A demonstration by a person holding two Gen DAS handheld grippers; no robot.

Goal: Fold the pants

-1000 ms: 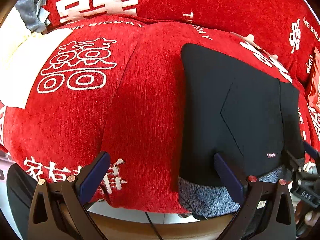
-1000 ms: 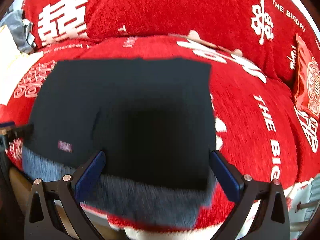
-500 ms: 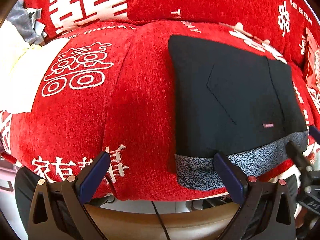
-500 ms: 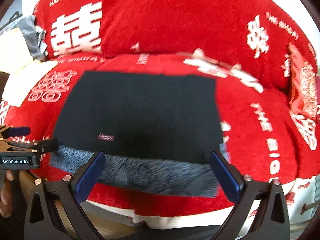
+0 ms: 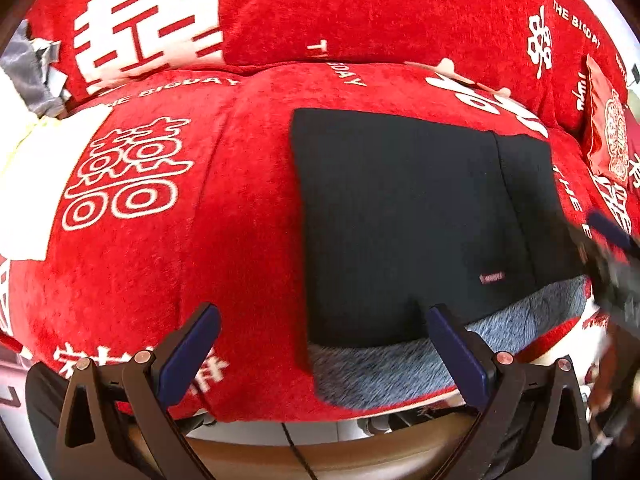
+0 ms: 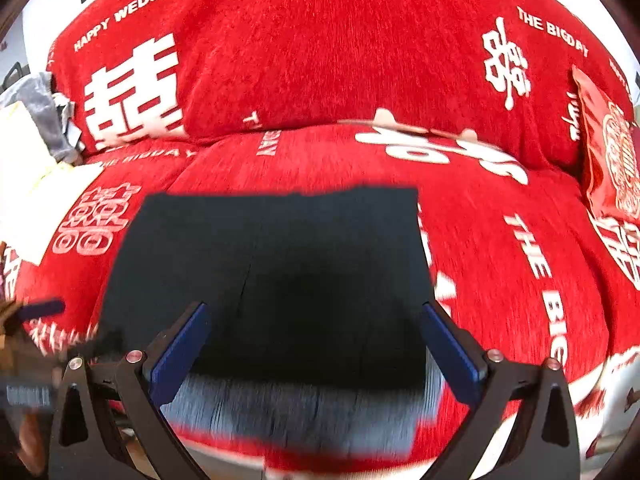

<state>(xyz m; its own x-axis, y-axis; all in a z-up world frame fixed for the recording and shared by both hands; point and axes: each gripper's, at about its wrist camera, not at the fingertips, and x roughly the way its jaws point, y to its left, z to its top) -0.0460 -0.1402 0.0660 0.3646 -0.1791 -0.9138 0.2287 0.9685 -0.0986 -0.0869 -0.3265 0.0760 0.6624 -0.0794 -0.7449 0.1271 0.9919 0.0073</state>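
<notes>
Folded pants (image 5: 400, 216), waistband (image 5: 400, 368) toward camera

The right gripper (image 6: 316, 344) has its jaws spread wide and empty, hovering over the near part of the folded black pants (image 6: 276, 264). The pants' grey fleece lining (image 6: 304, 412) shows between and below the jaws. Beyond them stretches the red sofa cover (image 6: 320, 60).

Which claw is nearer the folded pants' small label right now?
Left. The left claw hangs open beside the pants, its right finger just below the label. The right claw is open over the pants' other half.
</notes>
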